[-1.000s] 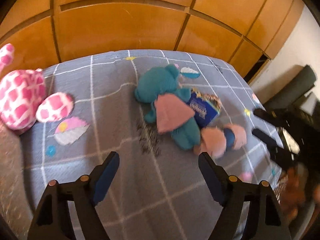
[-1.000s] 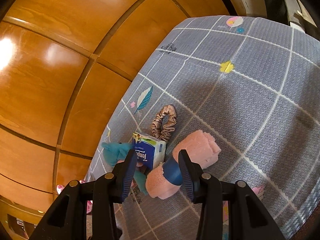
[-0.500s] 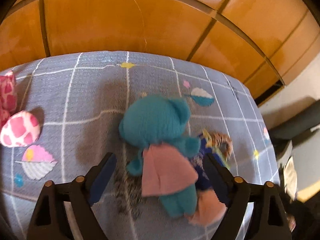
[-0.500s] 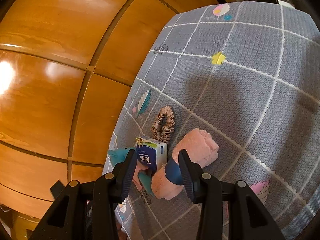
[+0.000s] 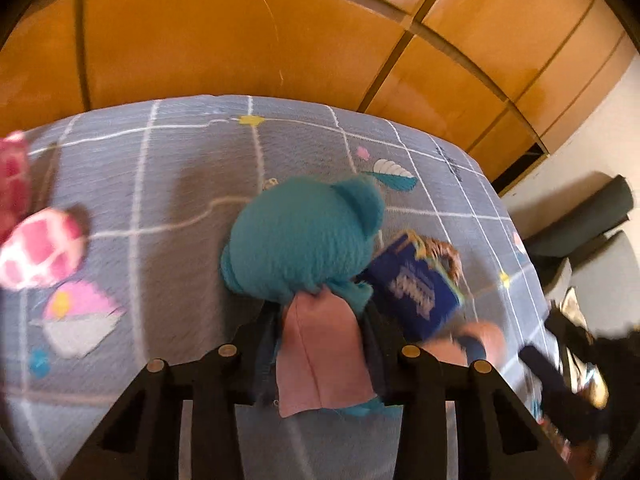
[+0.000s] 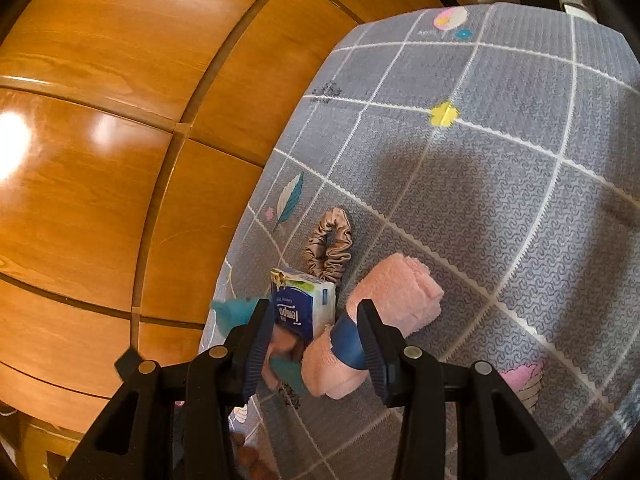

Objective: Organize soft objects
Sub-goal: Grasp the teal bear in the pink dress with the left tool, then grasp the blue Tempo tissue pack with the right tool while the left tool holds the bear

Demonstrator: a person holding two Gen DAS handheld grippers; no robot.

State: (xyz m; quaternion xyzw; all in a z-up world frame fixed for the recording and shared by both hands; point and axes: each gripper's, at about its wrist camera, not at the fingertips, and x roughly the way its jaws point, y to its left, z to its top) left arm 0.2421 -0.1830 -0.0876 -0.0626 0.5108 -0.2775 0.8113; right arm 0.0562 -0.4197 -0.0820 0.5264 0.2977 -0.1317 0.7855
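Note:
A teal plush bear [image 5: 300, 236] in a pink dress lies on the grey patterned mat [image 5: 180, 184]. My left gripper [image 5: 320, 320] straddles its body, jaws closing, and the pads press on both sides of the dress. A blue tissue pack [image 5: 416, 292] lies against the bear's right side. In the right wrist view my right gripper [image 6: 312, 328] hovers open above the tissue pack [image 6: 304, 304] and a rolled pink towel [image 6: 392, 296] with a blue band. It grips nothing. A satin scrunchie [image 6: 330, 248] lies just beyond the pack. A bit of the teal bear [image 6: 232, 310] shows by the left finger.
A pink-and-white plush [image 5: 40, 248] sits at the mat's left edge. Wooden cupboard doors [image 5: 240, 40] run close along the far side of the mat. Dark furniture [image 5: 580, 220] stands off the mat at the right. Bare mat [image 6: 500, 200] stretches beyond the towel.
My left gripper has moved forward and down over the teal bear, and its wide jaws have narrowed onto the bear's body. The right gripper has stayed almost in place.

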